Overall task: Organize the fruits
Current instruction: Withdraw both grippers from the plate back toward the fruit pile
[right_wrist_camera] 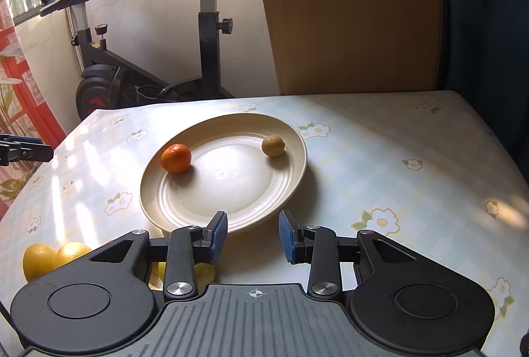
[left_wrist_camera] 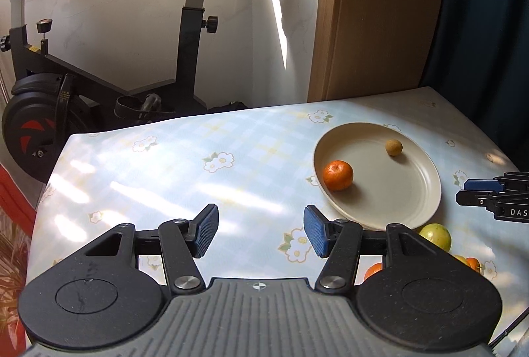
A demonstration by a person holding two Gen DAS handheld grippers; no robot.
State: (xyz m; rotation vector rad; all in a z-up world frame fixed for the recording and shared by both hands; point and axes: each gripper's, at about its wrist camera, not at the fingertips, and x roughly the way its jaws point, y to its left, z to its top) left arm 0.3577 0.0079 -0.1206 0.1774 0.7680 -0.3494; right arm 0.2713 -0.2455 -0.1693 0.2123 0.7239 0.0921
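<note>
A cream plate (left_wrist_camera: 401, 195) (right_wrist_camera: 231, 188) on the flowered tablecloth holds a mandarin (left_wrist_camera: 338, 175) (right_wrist_camera: 176, 158) and a small tan round fruit (left_wrist_camera: 393, 147) (right_wrist_camera: 273, 145). My left gripper (left_wrist_camera: 261, 226) hovers open over bare cloth to the left of the plate, nothing between its blue pads. My right gripper (right_wrist_camera: 253, 229) is over the plate's near rim, jaws apart with nothing in them. Loose fruits lie by the plate's near edge: a yellow-green one (left_wrist_camera: 436, 236), yellow ones (right_wrist_camera: 39, 259) (right_wrist_camera: 74, 253), and small oranges (left_wrist_camera: 373, 271) partly hidden under the grippers.
An exercise bike (left_wrist_camera: 185, 36) (right_wrist_camera: 205, 36) stands past the table's far left edge. A wooden panel (left_wrist_camera: 380, 10) rises behind the table and a dark curtain hangs at the right. The other gripper shows at each view's side: the right one (left_wrist_camera: 489, 195), the left one (right_wrist_camera: 26, 150).
</note>
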